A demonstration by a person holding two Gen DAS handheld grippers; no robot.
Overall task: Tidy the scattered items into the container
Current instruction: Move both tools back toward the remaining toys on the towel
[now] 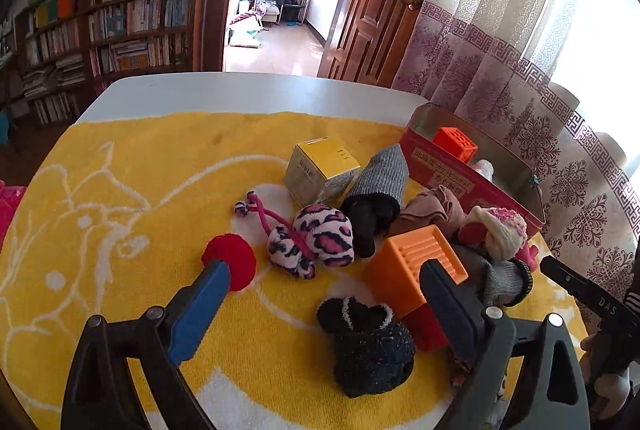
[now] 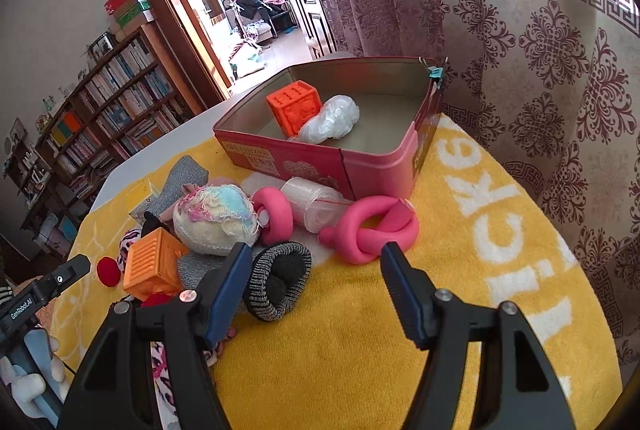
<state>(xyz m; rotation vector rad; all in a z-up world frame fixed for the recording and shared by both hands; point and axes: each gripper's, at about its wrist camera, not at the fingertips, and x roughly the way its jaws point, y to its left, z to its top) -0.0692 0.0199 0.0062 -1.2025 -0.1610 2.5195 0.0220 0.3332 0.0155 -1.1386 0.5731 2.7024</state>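
Observation:
A red tin (image 2: pixel 320 162) stands at the back of the yellow towel (image 2: pixel 360 350), holding an orange cube (image 2: pixel 294 106) and a crumpled clear bag (image 2: pixel 332 118). In front of it lies a heap: a pink knotted toy (image 2: pixel 372 230), a pastel ball (image 2: pixel 216 222), a striped grey sock (image 2: pixel 280 282) and an orange block (image 1: pixel 412 266). My right gripper (image 2: pixel 315 250) is open above the striped sock, just short of the pink knot. My left gripper (image 1: pixel 322 270) is wide open and holds nothing, over a leopard-print toy (image 1: pixel 312 238) and a black sock (image 1: pixel 368 342); a red ball (image 1: pixel 236 262) lies by its left finger.
A yellow carton (image 1: pixel 320 170) and a grey sock (image 1: pixel 380 174) lie behind the heap. A patterned curtain (image 2: pixel 540 90) hangs close behind the tin. The white table edge (image 1: pixel 240 90) runs beyond the towel, with bookshelves (image 1: pixel 120 22) and a doorway farther back.

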